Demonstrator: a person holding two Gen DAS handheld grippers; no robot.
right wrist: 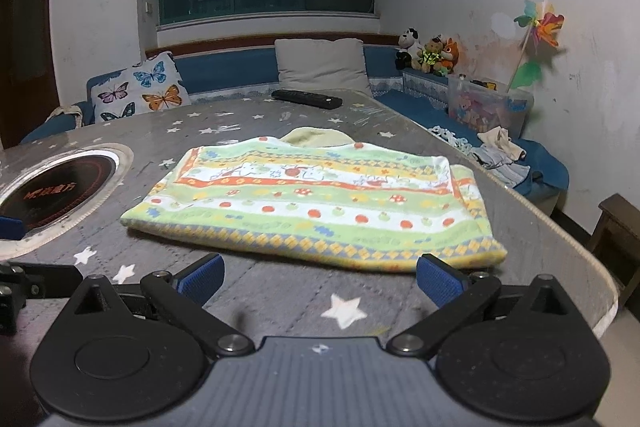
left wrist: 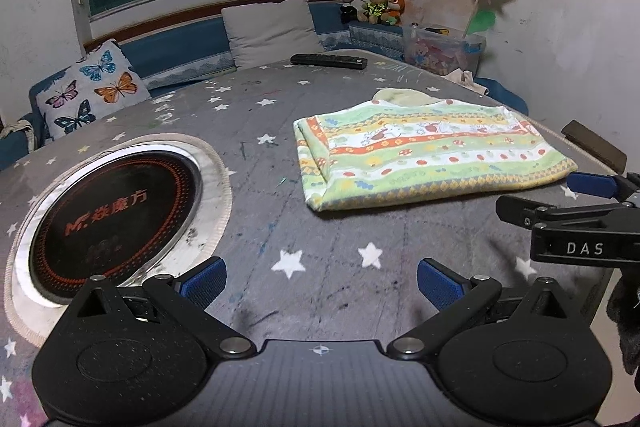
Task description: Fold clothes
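A folded cloth (left wrist: 432,151) with green, orange and white patterned stripes lies flat on the grey star-print table (left wrist: 320,267). In the right wrist view the same cloth (right wrist: 320,203) sits just beyond my right gripper (right wrist: 320,279), which is open and holds nothing. My left gripper (left wrist: 322,281) hovers open over bare table, to the left of and nearer than the cloth. The right gripper's blue pad (left wrist: 592,185) shows at the left wrist view's right edge, close to the cloth's near right corner. A pale yellow piece (right wrist: 316,137) peeks out behind the cloth.
A round black induction plate (left wrist: 116,219) is set into the table at the left. A black remote (left wrist: 328,61) lies at the far edge. Cushions (left wrist: 272,31), plush toys (left wrist: 372,7), a toy bin (left wrist: 444,53) and loose clothes (right wrist: 500,151) line the bench behind and to the right.
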